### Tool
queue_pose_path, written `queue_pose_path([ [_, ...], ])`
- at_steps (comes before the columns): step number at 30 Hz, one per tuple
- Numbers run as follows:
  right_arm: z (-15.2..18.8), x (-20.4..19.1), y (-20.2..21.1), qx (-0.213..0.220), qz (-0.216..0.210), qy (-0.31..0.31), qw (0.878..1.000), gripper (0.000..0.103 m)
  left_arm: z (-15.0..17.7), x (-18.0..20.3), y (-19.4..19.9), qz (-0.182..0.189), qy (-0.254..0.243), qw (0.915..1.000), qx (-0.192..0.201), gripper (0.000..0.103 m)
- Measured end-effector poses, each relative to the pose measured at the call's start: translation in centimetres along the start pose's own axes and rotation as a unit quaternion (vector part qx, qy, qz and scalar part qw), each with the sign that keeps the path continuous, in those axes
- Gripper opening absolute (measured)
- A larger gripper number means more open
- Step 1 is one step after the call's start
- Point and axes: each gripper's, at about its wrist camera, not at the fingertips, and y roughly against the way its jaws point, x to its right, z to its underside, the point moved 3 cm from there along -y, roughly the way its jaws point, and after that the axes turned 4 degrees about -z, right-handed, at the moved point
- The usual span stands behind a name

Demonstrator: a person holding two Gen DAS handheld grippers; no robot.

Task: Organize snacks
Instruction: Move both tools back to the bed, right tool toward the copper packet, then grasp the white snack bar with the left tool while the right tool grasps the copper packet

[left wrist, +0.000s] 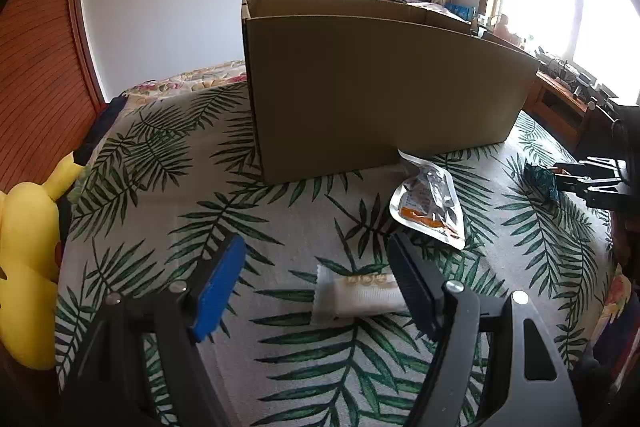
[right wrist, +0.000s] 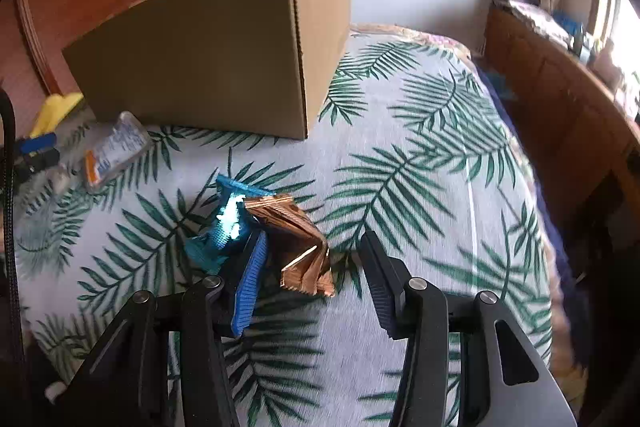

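Here both grippers — left gripper (left wrist: 316,283), right gripper (right wrist: 312,277) — gape empty, cardboard box (left wrist: 380,87) beyond, a yellow plush (left wrist: 28,267) perhaps alongside.

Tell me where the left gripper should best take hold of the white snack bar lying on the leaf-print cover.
Probably across the middle of the white snack bar, coming down from above. It lies flat and crosswise before the left gripper, so the open jaws would straddle its narrow width; the crimped ends look too thin to hold.

You cannot see inside the cardboard box (left wrist: 380,87); the white snack bar (left wrist: 360,301) is part-hidden behind a finger; the yellow plush toy (left wrist: 28,267) is cropped at frame edge.
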Motion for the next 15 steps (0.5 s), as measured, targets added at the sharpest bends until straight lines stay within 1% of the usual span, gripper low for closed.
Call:
queue_pose_path([
  [2, -0.3, -0.3, -0.4, -0.003, 0.01, 0.013, 1.0, 0.049, 0.0, 0.0, -0.1, -0.001, -0.001, 1.0, -0.001, 0.074],
  [7, -0.3, -0.4, -0.9, 0.003, 0.007, 0.017, 1.0, 0.049, 0.1, 0.3, -0.6, -0.001, -0.009, 0.9999, -0.013, 0.074],
  [9, -0.3, -0.6, -1.0, 0.006, 0.006, 0.019, 1.0, 0.044, 0.1, 0.5, -0.8, -0.002, -0.012, 0.9998, -0.017, 0.074],
  [11, -0.3, -1.1, -1.0, 0.01, 0.005, 0.029, 1.0, 0.033, 0.2, 0.5, -0.8, 0.0, -0.009, 0.9998, -0.02, 0.074],
  [15, -0.2, -1.6, -1.0, 0.013, 0.009, 0.038, 0.999, 0.032, 0.7, 0.8, -0.8, 0.006, -0.012, 0.9994, -0.032, 0.074],
])
